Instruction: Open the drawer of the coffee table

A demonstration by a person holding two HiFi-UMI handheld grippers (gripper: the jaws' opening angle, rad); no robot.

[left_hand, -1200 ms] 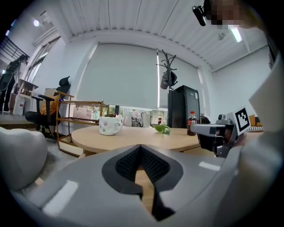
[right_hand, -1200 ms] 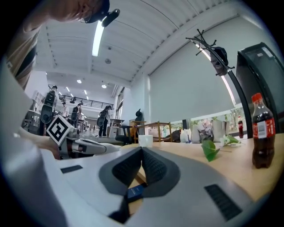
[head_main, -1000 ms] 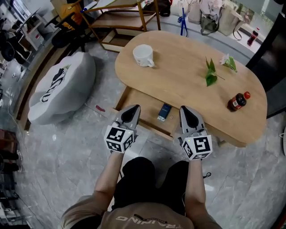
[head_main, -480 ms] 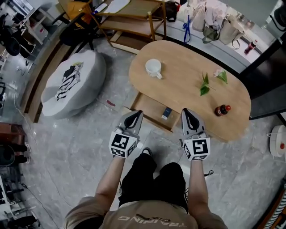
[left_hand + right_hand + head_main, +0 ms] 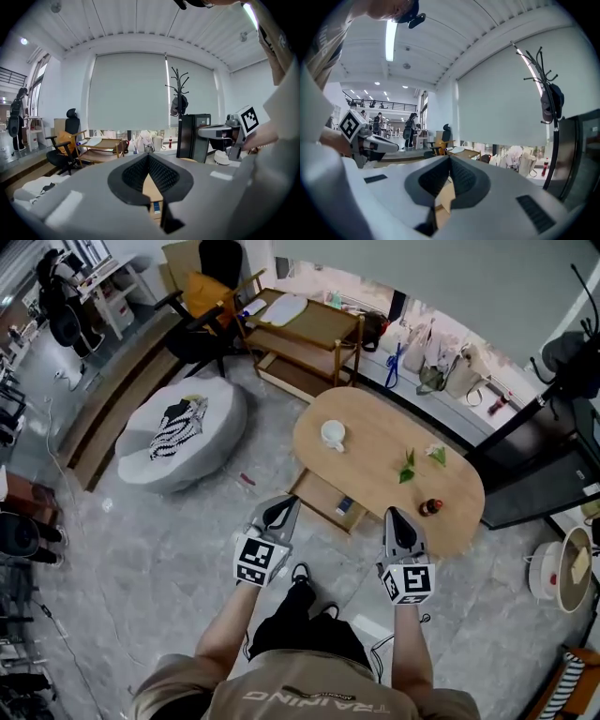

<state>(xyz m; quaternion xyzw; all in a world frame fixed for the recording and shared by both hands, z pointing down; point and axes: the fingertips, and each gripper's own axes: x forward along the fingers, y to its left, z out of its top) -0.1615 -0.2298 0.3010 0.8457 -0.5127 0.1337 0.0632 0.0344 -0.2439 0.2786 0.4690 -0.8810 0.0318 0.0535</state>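
Observation:
In the head view the oval wooden coffee table (image 5: 450,491) stands well below and ahead of me. Its drawer (image 5: 320,497) is pulled out on the near side, with a small blue item (image 5: 344,506) inside. My left gripper (image 5: 284,505) and right gripper (image 5: 394,517) are held side by side high above the floor, short of the drawer and touching nothing. Both are shut and hold nothing. The left gripper (image 5: 148,157) shows its pads meeting in the left gripper view, as does the right gripper (image 5: 450,161) in the right gripper view.
On the table top are a white mug (image 5: 332,435), green leaves (image 5: 408,468) and a dark sauce bottle (image 5: 430,507). A grey pouf (image 5: 183,432) lies to the left. A wooden shelf cart (image 5: 300,338), bags (image 5: 441,371) and a coat rack (image 5: 178,103) stand behind.
Both grippers have risen together, shut, away from the open drawer. The head camera has also risen, so the table looks smaller and farther off and more of the room shows.

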